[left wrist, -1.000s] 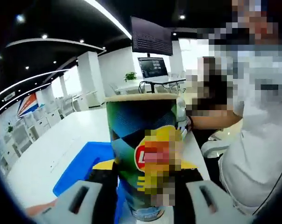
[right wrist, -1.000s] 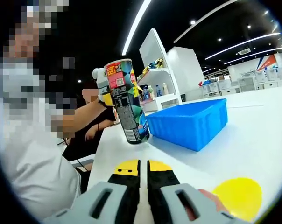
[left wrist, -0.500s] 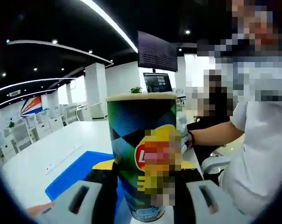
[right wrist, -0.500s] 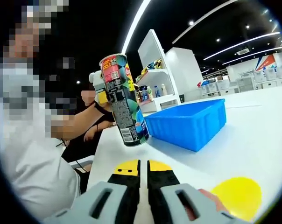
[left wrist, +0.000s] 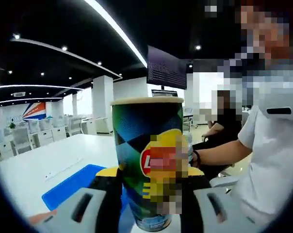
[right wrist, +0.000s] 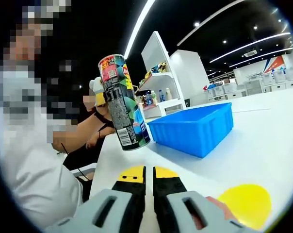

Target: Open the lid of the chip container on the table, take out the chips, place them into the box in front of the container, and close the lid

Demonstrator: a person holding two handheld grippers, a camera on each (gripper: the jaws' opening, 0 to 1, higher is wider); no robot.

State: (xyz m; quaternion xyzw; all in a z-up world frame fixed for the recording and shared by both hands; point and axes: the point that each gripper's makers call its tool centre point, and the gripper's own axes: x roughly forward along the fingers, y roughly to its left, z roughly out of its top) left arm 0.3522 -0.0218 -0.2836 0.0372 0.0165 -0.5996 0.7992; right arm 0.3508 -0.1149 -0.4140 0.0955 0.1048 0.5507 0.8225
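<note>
The chip container (left wrist: 149, 160) is a tall can with a green, blue and yellow pattern. My left gripper (left wrist: 149, 180) is shut on its lower half, and its top rim shows without a lid. In the right gripper view the chip container (right wrist: 120, 104) hangs tilted just above the white table (right wrist: 263, 145), with the left gripper (right wrist: 99, 93) behind it. The blue box (right wrist: 192, 128) stands right next to the can, and the blue box (left wrist: 71, 187) also lies low on the left. A yellow round lid (right wrist: 243, 204) rests flat on the table by my right gripper (right wrist: 149, 170), which is shut on nothing.
A person in a white shirt (right wrist: 35, 170) stands close on the left, an arm reaching to the can. Another seated person (left wrist: 224, 131) is behind. A white shelf unit (right wrist: 161, 92) with small items stands beyond the box. Monitors (left wrist: 166, 68) hang further back.
The left gripper has raised the chip container a little off the table and leaned it over. The right gripper, the blue box and the yellow lid have stayed put.
</note>
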